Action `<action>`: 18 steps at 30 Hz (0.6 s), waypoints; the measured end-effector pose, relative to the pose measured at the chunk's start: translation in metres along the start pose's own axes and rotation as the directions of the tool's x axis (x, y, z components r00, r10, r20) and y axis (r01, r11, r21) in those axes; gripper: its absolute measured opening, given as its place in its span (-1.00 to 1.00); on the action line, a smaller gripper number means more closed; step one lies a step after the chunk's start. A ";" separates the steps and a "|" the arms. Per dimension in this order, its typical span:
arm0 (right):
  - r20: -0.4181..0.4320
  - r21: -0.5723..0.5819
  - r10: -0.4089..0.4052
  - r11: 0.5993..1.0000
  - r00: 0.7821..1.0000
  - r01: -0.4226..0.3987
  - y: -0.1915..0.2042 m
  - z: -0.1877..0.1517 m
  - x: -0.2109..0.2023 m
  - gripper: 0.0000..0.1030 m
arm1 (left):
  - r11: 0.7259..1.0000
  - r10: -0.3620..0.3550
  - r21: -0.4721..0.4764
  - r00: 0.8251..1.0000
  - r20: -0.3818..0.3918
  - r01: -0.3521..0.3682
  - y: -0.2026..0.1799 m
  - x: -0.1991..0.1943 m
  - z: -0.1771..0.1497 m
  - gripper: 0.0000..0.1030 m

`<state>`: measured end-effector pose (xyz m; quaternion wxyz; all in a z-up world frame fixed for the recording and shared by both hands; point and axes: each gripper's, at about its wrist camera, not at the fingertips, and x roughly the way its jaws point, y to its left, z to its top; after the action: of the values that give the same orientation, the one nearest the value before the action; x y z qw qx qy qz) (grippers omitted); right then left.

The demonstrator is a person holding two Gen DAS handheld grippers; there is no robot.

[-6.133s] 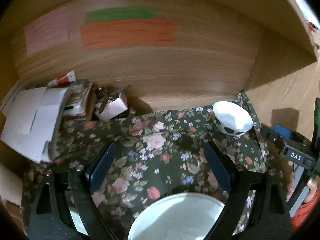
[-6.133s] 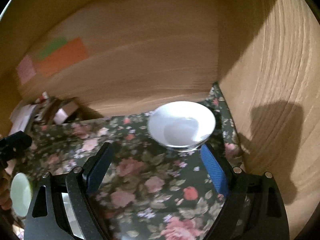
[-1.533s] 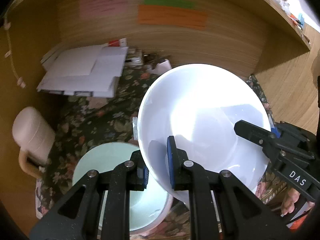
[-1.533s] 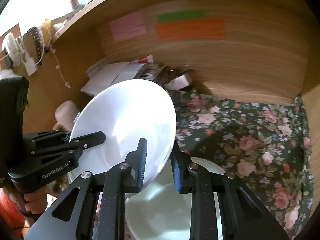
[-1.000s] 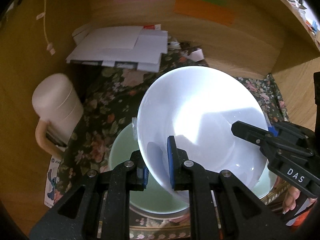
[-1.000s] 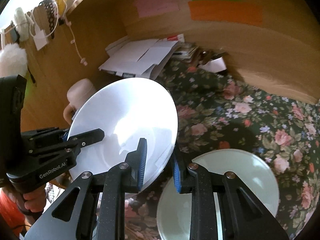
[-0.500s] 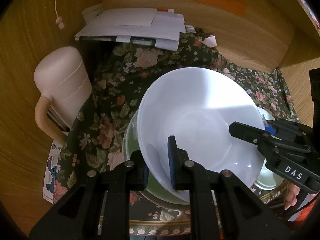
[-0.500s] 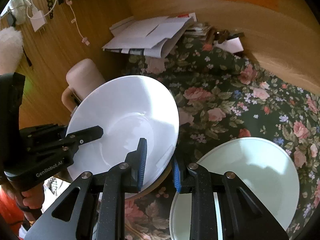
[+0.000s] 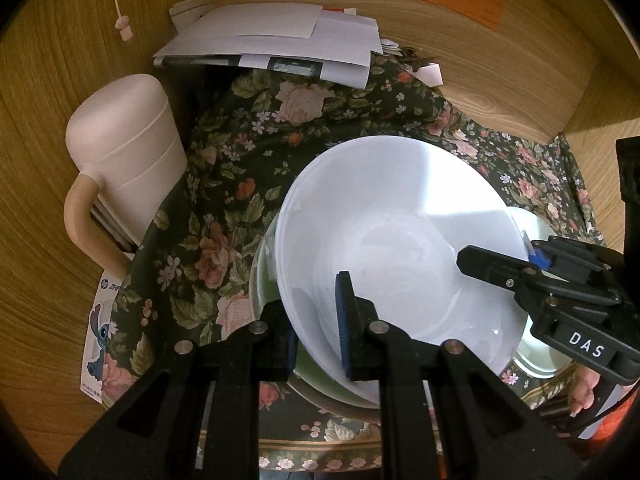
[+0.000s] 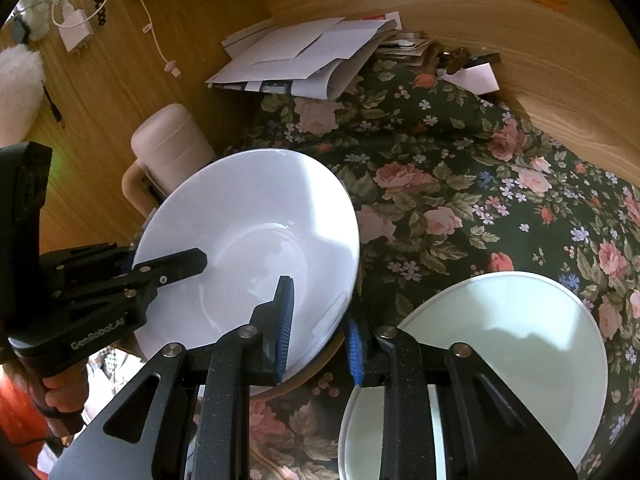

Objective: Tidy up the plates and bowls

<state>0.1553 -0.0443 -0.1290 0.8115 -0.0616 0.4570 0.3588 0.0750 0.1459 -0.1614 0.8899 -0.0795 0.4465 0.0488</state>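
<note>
A large white bowl (image 9: pixel 400 248) sits inside a pale green bowl (image 9: pixel 266 280) on the floral cloth. My left gripper (image 9: pixel 316 332) is shut on the white bowl's near rim. My right gripper (image 10: pixel 318 328) straddles the opposite rim (image 10: pixel 248 256), its jaws a little apart from the wall. The right gripper also shows in the left wrist view (image 9: pixel 532 256), and the left gripper shows in the right wrist view (image 10: pixel 160 268). A second pale green dish (image 10: pixel 500 356) lies to the right of the stack.
A beige lidded jug (image 9: pixel 124 172) stands at the left against the wooden wall. A pile of papers (image 9: pixel 276 40) lies at the back. The floral cloth (image 10: pixel 460 184) stretches to the right. Wooden walls close the back and sides.
Both grippers have lowered the white bowl into the pale green bowl. The right gripper's jaws have opened slightly off the rim.
</note>
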 end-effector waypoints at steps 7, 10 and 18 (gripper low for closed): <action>0.010 -0.023 -0.010 1.000 1.000 0.011 -0.001 -0.003 -0.004 -0.53 | 0.999 0.025 0.020 1.000 0.005 -0.025 -0.001 -0.001 -0.003 -0.69; 0.000 -0.011 -0.004 1.000 1.000 0.004 -0.004 -0.004 -0.001 -0.53 | 0.999 0.048 0.023 0.999 0.017 -0.049 -0.002 -0.002 0.001 -0.69; 0.016 -0.009 0.005 1.000 1.000 -0.005 -0.005 -0.005 -0.009 -0.45 | 0.999 0.036 -0.017 0.999 -0.031 -0.036 0.001 0.000 0.018 -0.61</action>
<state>0.1522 -0.0552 -0.1255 0.8140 -0.0613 0.4491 0.3634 0.0891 0.1499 -0.1505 0.8813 -0.0798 0.4609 0.0673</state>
